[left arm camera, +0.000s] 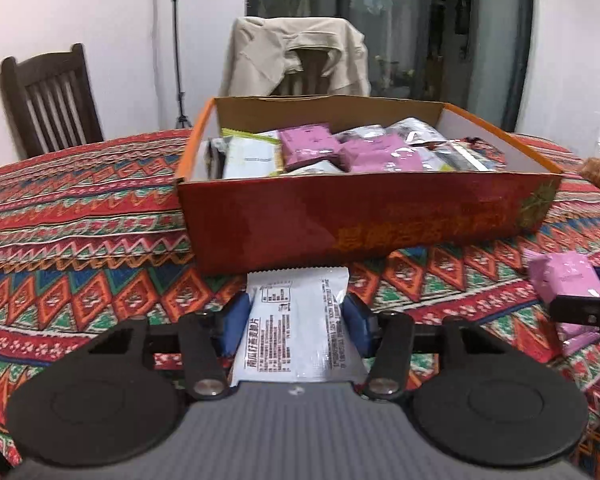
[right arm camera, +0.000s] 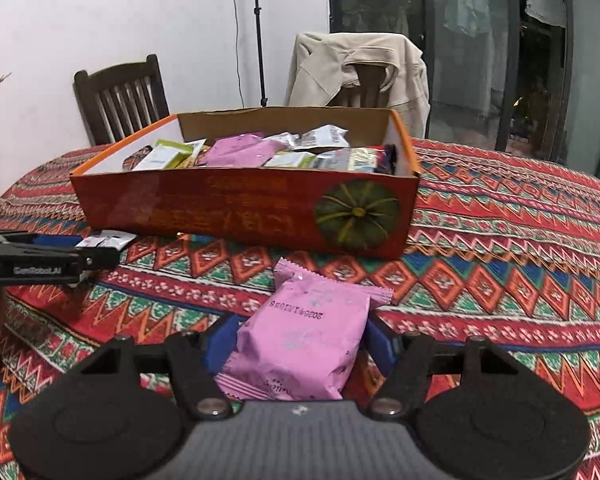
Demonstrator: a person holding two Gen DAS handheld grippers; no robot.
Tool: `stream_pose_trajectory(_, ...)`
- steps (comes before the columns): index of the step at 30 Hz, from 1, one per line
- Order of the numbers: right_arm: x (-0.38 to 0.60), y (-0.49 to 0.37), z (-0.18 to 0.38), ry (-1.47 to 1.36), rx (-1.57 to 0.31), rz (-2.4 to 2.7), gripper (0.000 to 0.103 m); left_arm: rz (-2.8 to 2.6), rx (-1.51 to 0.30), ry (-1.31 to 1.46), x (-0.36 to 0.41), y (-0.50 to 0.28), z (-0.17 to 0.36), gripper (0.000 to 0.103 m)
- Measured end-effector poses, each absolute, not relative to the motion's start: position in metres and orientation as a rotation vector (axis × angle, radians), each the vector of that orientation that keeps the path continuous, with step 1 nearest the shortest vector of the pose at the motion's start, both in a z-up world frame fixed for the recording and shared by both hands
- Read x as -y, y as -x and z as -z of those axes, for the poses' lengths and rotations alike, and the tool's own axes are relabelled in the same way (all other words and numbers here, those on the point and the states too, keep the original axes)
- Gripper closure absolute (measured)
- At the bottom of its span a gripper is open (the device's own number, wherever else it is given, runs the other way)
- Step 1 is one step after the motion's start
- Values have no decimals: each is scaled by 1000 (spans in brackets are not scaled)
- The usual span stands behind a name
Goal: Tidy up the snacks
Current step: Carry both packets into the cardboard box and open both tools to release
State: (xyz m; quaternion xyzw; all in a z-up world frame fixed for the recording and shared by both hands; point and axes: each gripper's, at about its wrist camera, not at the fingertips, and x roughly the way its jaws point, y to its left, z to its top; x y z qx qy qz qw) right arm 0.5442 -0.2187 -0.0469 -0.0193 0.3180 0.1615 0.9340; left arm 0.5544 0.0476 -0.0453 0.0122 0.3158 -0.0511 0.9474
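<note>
A red cardboard box (left arm camera: 360, 216) with an orange rim sits on the patterned tablecloth, holding several snack packets, pink, white and green. My left gripper (left arm camera: 296, 326) is shut on a white snack packet (left arm camera: 296, 320), just in front of the box's near wall. My right gripper (right arm camera: 300, 340) is shut on a pink snack packet (right arm camera: 304, 340), held above the cloth in front of the box (right arm camera: 244, 208). The right gripper and its pink packet (left arm camera: 568, 276) show at the right edge of the left wrist view. The left gripper (right arm camera: 100, 254) shows at the left edge of the right wrist view.
The table (left arm camera: 80, 216) carries a red, green and blue zigzag cloth. A dark wooden chair (left arm camera: 48, 100) stands behind at the left. A chair draped with a beige jacket (left arm camera: 296, 56) stands behind the box. A tripod pole (left arm camera: 178, 40) stands by the wall.
</note>
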Motion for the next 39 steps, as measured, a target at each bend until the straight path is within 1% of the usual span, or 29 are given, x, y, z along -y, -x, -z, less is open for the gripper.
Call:
stream_pose_trajectory(2, 219, -543, 48, 45, -643, -330, 35, 107, -638, -36, -46, -551, 44, 60)
stream_pose_trajectory(6, 216, -539, 47, 58, -644, -351, 36, 132, -658, -23, -42, -538, 34, 61)
stream_pose_trajectory(10, 220, -522, 39, 42, -644, -381, 37, 143, -610, -8, -43, -484, 11, 61)
stream_pose_trajectory(13, 224, -482, 31, 63, -620, -406, 37, 140, -562, 46, -43, -421, -2, 61)
stream_pose_trajectory(17, 236, -407, 25, 59, -607, -462, 37, 117, -550, 154, -39, -331, -2, 61)
stream_pose_trajectory(20, 241, -352, 25, 52, -613, -487, 37, 109, -564, 175, -31, -284, -1, 61)
stream_pose_trajectory(23, 241, -309, 28, 47, -641, -538, 37, 97, -551, 138, -26, -257, -10, 61)
stream_pose_trajectory(28, 244, -273, 14, 72, -594, -536, 37, 71, -479, 137, -25, -229, -29, 61)
stream_pose_trajectory(32, 253, -261, 2, 49, -557, -538, 37, 62, -441, 122, -21, -215, -38, 61)
stream_pose_trajectory(39, 255, -256, -1, 41, -551, -537, 37, 67, -413, 118, -19, -216, -46, 61)
